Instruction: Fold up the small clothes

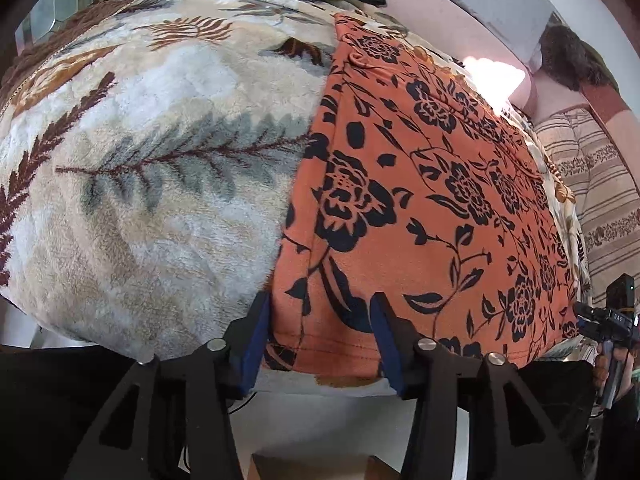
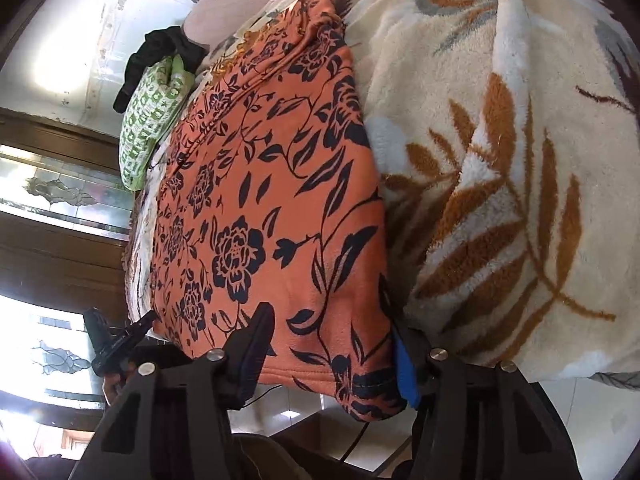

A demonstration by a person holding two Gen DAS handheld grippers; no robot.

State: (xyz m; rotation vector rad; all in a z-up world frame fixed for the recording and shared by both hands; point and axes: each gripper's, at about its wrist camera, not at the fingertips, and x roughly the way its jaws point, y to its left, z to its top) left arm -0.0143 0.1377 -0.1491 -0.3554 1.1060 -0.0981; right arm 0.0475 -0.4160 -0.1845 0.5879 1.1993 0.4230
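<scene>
Your left gripper (image 1: 320, 332) and right gripper (image 2: 332, 354) each straddle, half-open and not clamped, a near hem corner of the orange black-flowered fleece garment (image 1: 420, 184), which runs lengthwise toward 12 o'clock.

Left gripper (image 1: 320, 340) and right gripper (image 2: 332, 354) sit low in frame, jaws half apart, tilted downward.

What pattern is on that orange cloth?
Black roses and leafy vines on the orange cloth, clearest in the left wrist view.
</scene>
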